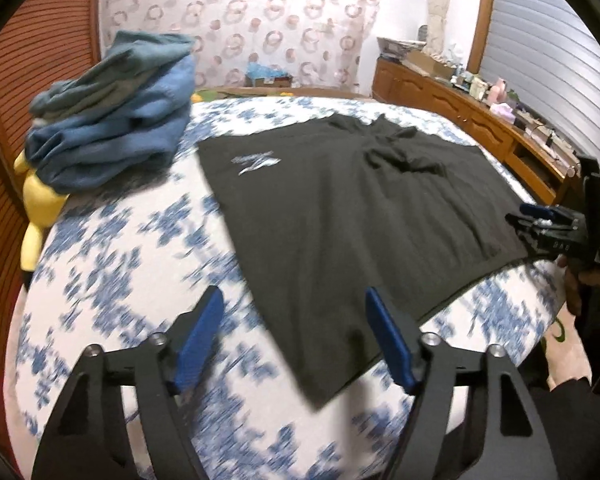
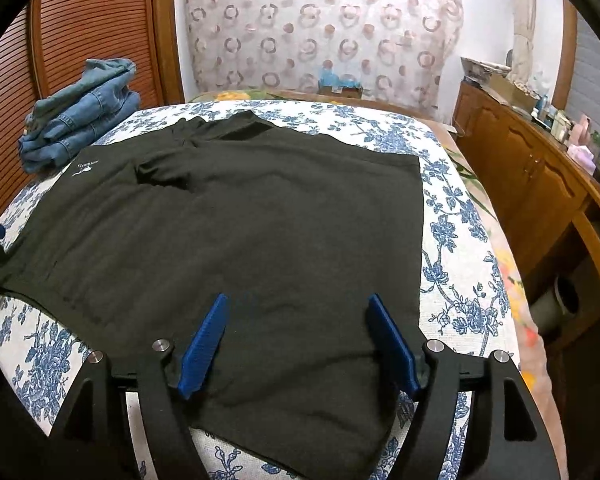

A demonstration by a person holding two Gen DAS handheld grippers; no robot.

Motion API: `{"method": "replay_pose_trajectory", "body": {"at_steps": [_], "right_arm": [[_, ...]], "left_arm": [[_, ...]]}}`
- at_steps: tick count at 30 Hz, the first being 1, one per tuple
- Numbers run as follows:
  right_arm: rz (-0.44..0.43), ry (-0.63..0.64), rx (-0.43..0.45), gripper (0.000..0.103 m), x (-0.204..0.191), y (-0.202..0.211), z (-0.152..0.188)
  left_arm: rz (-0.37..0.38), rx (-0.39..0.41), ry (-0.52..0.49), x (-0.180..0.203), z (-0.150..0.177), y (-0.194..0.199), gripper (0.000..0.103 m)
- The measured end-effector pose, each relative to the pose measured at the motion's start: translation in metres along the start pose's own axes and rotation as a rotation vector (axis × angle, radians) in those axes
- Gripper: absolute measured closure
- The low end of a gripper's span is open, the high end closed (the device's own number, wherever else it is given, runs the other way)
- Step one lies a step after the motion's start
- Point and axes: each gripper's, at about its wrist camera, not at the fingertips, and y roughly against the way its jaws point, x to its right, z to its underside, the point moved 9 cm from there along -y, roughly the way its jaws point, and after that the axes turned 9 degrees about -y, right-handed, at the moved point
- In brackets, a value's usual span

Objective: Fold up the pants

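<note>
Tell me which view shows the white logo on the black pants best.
The left wrist view: the white logo on the black pants sits larger and nearer there, though slightly blurred. In the right wrist view the logo is small, near the pants' far left corner.

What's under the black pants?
The black pants lie flat on the blue floral bedspread, which shows around their edges. Whatever is beneath their middle is covered.

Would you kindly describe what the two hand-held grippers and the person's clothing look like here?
Each hand-held gripper, left and right, has a black angular frame with triangular cut-outs, silver round pivot bolts and two flat blue ribbed fingers. Seen from the left wrist view, the right one has white lettering on its black body. A dark sleeve shows at the person's wrist.
</note>
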Motion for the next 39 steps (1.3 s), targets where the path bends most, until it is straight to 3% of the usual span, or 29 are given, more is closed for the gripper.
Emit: {"method": "replay_pose_trajectory", "body": {"at_steps": [2,8,15,20,28,39], "right_arm": [[0.001,-0.001,0.002,0.028,0.000,0.000,0.000],[0.004,-0.004,0.006,0.028,0.001,-0.003,-0.001],[0.004,-0.004,0.007,0.028,0.002,-0.004,-0.001],[0.004,-0.004,0.008,0.028,0.002,-0.005,-0.002],[0.003,-0.005,0.008,0.028,0.002,-0.006,-0.002],[-0.020,-0.053,0.054,0.028,0.017,0.009,-0.009]], "left_arm": [[-0.005,-0.014,0.010,-0.005,0.007,0.000,0.045],[0.000,-0.031,-0.003,-0.001,0.017,-0.002,0.064],[-0.007,-0.024,-0.031,0.008,0.012,-0.009,0.065],[0.013,-0.004,-0.018,0.007,0.007,-0.013,0.095],[0.036,0.048,-0.017,0.015,-0.009,-0.003,0.099],[0.116,0.111,-0.153,0.072,-0.077,-0.002,0.099]]}}
